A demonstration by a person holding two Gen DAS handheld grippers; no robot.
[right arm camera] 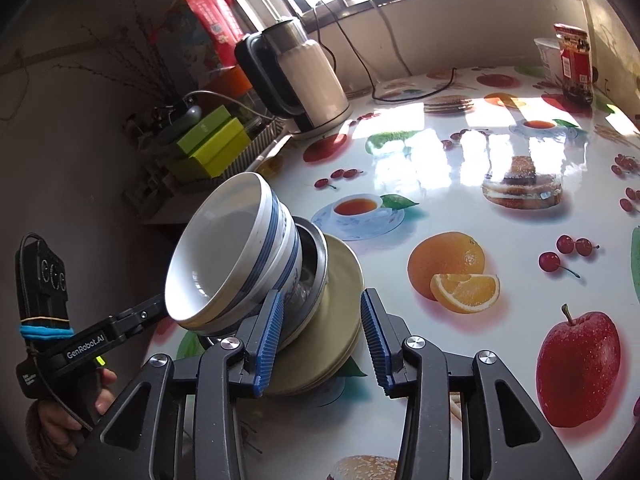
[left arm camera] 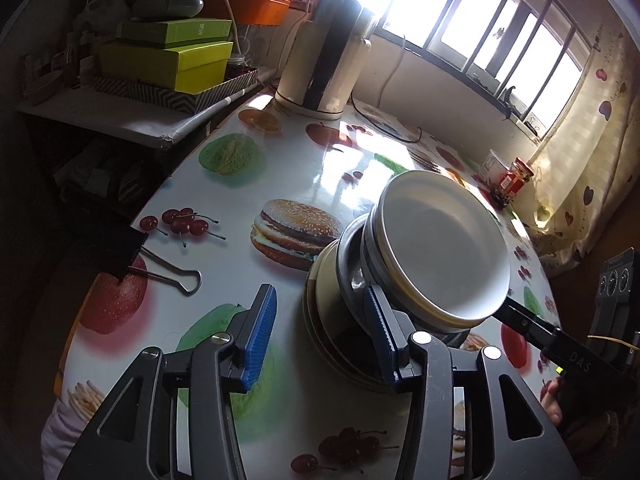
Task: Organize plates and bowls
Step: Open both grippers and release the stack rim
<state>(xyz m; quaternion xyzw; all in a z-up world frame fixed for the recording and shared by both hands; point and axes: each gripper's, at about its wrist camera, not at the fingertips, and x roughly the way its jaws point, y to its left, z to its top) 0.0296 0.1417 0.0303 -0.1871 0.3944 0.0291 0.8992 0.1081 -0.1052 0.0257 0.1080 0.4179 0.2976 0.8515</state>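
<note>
Both tongs stand released. Our left tongs have blue pads apart, the right-hand pad just beside the stack with daylight showing between the left pad and the dishes; nothing is clamped. Our right tongs likewise gape, the cream plates sitting between the pads without either pad pressing on them.

We find the stack on the fruit-printed desk: cream plates at the bottom, a steel bowl on them, and blue-banded white bowls on top, the whole pile looking tilted under the fisheye. From the left wrist view the white bowl hides most of the steel bowl, and our own pad covers part of the plates. How many plates lie there we cannot tell.

On the left tool's arm we read "GenRobot.AI" in the right wrist view; on the right tool's arm, "DAS" in the left wrist view. A hand on the left tool is cut off at the frame's edge. Writing on the red jar, the green boxes and the red carton is too small to read. A kettle and a binder clip also rest on the desk.
</note>
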